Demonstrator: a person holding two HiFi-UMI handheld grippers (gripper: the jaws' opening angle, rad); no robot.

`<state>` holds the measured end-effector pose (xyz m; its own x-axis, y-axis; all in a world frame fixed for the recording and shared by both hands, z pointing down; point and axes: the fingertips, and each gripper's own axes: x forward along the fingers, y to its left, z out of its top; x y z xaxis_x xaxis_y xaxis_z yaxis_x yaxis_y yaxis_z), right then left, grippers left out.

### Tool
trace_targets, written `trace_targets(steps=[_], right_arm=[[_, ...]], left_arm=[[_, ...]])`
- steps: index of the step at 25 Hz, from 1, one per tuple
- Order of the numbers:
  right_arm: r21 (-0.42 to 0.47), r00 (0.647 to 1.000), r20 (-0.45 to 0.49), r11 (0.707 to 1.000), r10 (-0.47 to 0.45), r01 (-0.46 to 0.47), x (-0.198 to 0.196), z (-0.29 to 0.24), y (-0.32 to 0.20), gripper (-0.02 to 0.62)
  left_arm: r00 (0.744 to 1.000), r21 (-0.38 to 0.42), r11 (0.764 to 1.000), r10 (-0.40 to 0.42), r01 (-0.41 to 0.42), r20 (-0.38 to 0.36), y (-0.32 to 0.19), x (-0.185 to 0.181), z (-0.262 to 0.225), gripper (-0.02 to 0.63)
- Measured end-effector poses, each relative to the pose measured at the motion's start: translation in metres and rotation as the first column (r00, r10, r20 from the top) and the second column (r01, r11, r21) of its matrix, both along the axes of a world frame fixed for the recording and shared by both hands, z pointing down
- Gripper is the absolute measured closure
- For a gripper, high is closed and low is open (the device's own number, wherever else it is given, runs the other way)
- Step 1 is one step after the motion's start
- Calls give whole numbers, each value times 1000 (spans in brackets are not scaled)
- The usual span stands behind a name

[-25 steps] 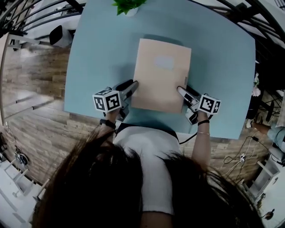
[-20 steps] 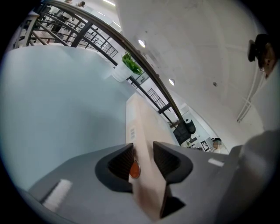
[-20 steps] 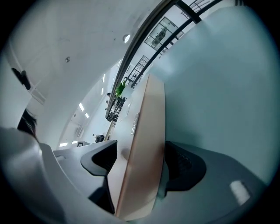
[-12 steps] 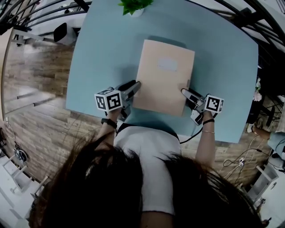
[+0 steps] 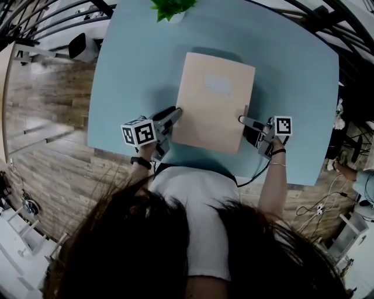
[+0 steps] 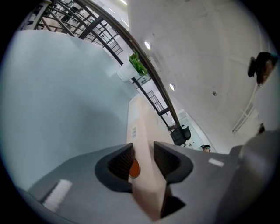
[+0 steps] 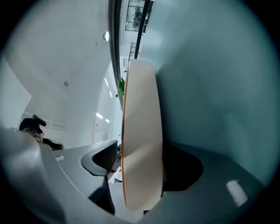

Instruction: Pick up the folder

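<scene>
A beige folder [image 5: 215,100] with a pale label lies lengthwise in the middle of the light blue table [image 5: 134,70]. My left gripper [image 5: 177,113] grips its near-left edge. In the left gripper view the folder [image 6: 142,127] stands edge-on between the two jaws, and my left gripper [image 6: 143,158] is shut on it. My right gripper [image 5: 242,120] holds the near-right edge. In the right gripper view the folder [image 7: 141,127] fills the gap of my right gripper [image 7: 140,164]. One jaw shows close beside the folder; the other is hidden behind it.
A potted green plant [image 5: 171,7] stands at the table's far edge. A dark chair [image 5: 79,44] sits beyond the table's left side on the wood floor. Cables [image 5: 318,204] lie on the floor at the right. The person's body is against the near edge.
My right gripper has rolled onto its side and its marker cube has turned, with its jaws still at the folder's right edge. The left gripper and the folder have hardly moved.
</scene>
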<state>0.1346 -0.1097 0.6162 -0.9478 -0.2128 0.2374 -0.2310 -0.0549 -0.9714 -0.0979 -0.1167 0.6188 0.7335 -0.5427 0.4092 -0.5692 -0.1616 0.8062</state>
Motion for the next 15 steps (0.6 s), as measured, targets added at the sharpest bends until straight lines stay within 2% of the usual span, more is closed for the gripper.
trace_targets(steps=[4, 9, 12, 15], right_arm=[[2, 999, 40, 1000, -8, 8, -4, -7, -1, 278], [45, 990, 126, 996, 69, -75, 1, -13, -11, 278], [58, 988, 152, 998, 16, -25, -8, -16, -9, 278], [67, 982, 182, 997, -54, 42, -38, -19, -5, 278]], left_arm=[[1000, -8, 1000, 7, -7, -20, -2, 0, -1, 405], [999, -26, 1000, 5, -6, -33, -1, -3, 0, 403], [999, -29, 1000, 8, -9, -41, 0, -3, -2, 403], [1000, -31, 1000, 0, -1, -30, 0, -6, -2, 403]])
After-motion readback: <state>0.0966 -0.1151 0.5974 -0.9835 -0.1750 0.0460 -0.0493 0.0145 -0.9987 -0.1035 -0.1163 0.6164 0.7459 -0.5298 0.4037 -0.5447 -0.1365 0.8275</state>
